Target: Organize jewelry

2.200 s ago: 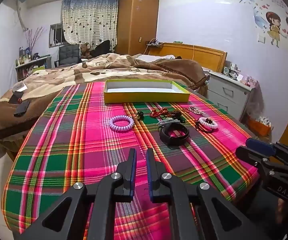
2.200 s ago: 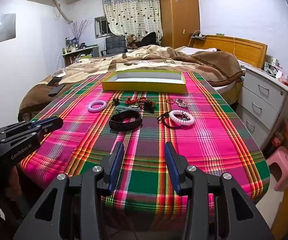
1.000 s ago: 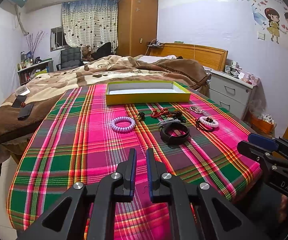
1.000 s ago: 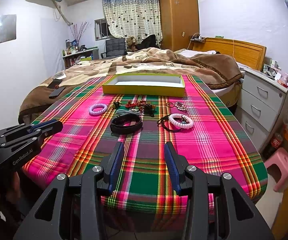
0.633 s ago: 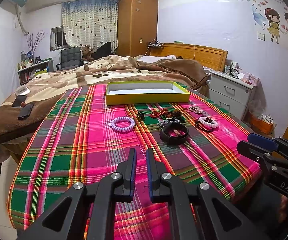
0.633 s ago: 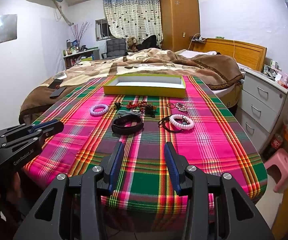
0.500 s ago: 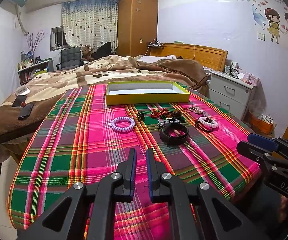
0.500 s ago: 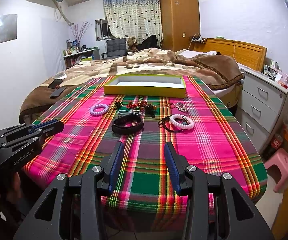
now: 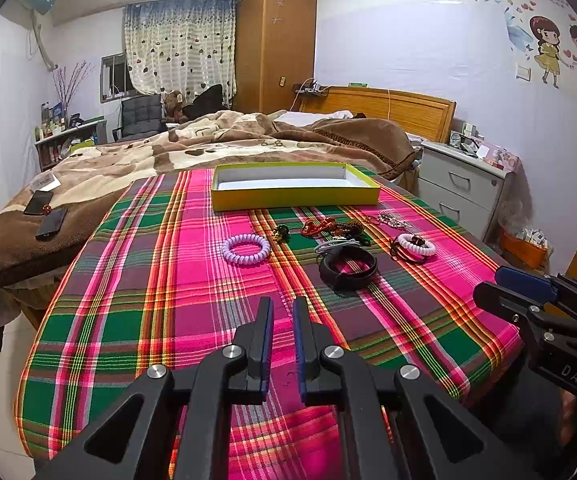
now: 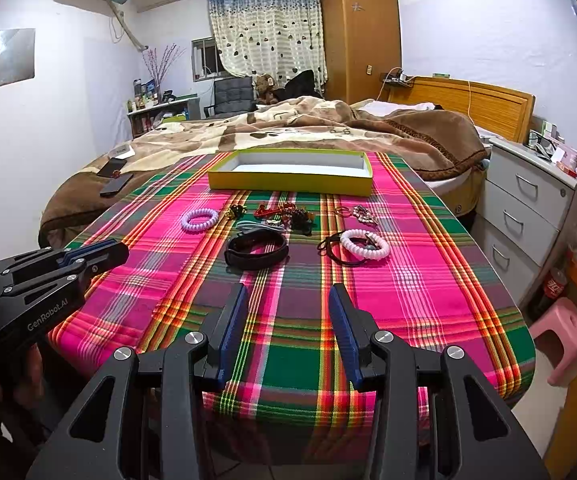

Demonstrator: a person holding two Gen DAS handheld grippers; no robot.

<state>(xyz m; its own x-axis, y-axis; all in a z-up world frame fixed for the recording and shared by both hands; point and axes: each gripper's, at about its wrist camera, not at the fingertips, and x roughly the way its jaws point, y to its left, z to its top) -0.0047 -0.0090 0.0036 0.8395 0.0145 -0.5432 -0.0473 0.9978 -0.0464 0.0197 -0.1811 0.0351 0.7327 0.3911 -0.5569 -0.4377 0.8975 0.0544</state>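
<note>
The left gripper hovers over the near edge of the plaid tablecloth, its jaws nearly pressed together with only a thin slit between them and nothing in it. The right gripper hangs over the same near edge with jaws spread wide, holding nothing. Farther along the cloth lies the jewelry, all on the near side of the yellow box: a black band nearest, a white beaded bracelet to its right, a lilac coil bracelet to its left, and a tangle of small red and dark pieces just before the box. The box sits at the cloth's far end, open, with a white floor. Beyond it lies a bed with a brown blanket.
</note>
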